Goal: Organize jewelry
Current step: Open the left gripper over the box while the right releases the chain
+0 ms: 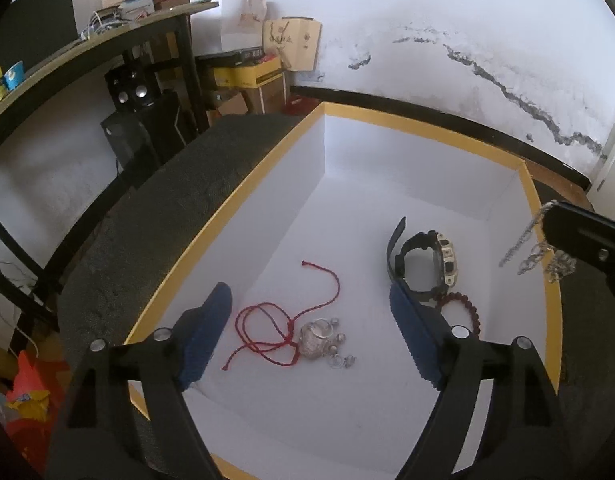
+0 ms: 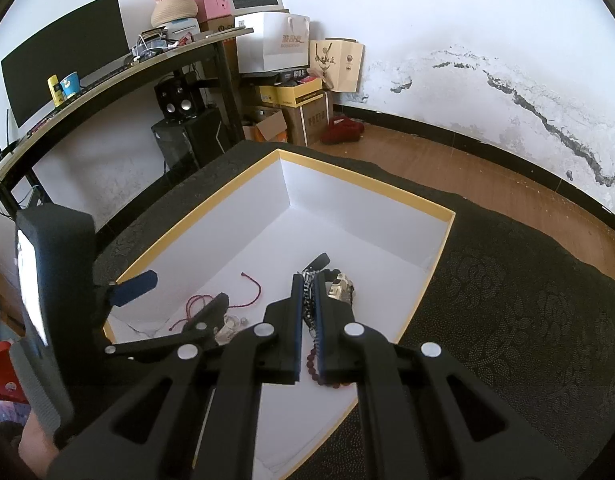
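A white box with a yellow rim [image 1: 387,124] [image 2: 387,190] lies on the dark patterned surface. In it lie a red cord with a silver charm [image 1: 319,334], a black and cream watch [image 1: 427,264] and a dark red bead bracelet [image 1: 465,306] [image 2: 313,364]. My left gripper [image 1: 311,320] is open and empty, low over the red cord. My right gripper [image 2: 307,280] is shut on a silver chain [image 1: 547,252] [image 2: 307,304], held above the box's right side over the watch [image 2: 341,286]. The right gripper shows at the right edge of the left wrist view [image 1: 579,236].
The box sits on a black patterned cloth [image 2: 507,320] [image 1: 155,216]. Behind are a desk [image 2: 127,68] with a monitor, speakers, cardboard boxes and paper bags [image 2: 275,44]. A wooden floor [image 2: 447,168] and a cracked white wall lie beyond.
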`<state>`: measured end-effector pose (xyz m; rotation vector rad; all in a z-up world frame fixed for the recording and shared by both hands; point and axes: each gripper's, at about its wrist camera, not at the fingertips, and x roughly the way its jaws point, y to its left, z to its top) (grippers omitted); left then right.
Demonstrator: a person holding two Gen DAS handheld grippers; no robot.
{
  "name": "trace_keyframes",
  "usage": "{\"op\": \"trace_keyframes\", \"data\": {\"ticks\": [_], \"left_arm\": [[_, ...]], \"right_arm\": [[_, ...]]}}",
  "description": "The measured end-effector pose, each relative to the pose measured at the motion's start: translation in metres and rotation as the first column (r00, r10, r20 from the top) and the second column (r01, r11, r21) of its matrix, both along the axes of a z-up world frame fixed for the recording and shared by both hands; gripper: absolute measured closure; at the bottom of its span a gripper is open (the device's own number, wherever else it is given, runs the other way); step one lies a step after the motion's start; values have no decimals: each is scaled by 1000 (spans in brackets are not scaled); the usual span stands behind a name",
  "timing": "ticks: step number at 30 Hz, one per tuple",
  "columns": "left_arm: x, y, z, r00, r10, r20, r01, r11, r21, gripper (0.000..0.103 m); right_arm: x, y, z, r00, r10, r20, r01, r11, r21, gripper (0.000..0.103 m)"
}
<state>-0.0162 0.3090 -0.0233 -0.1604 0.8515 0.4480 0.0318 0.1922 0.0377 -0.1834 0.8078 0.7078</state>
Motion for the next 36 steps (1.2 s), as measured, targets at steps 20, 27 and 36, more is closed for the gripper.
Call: {"op": "trace_keyframes", "data": {"ticks": [20, 27, 36], "left_arm": [[-26, 18, 13, 999, 15, 38, -15, 1000, -4, 15], [-33, 31, 10, 999, 35, 38, -35, 999, -18, 15], [-38, 38, 9, 998, 48, 50, -46, 999, -29, 15]], "right_arm": [[16, 20, -36, 999, 13, -39, -17, 995, -95, 97], [23, 31, -62, 997, 25, -70, -36, 988, -152, 97], [25, 38, -77, 996, 28, -80, -42, 983, -180, 97]]}}
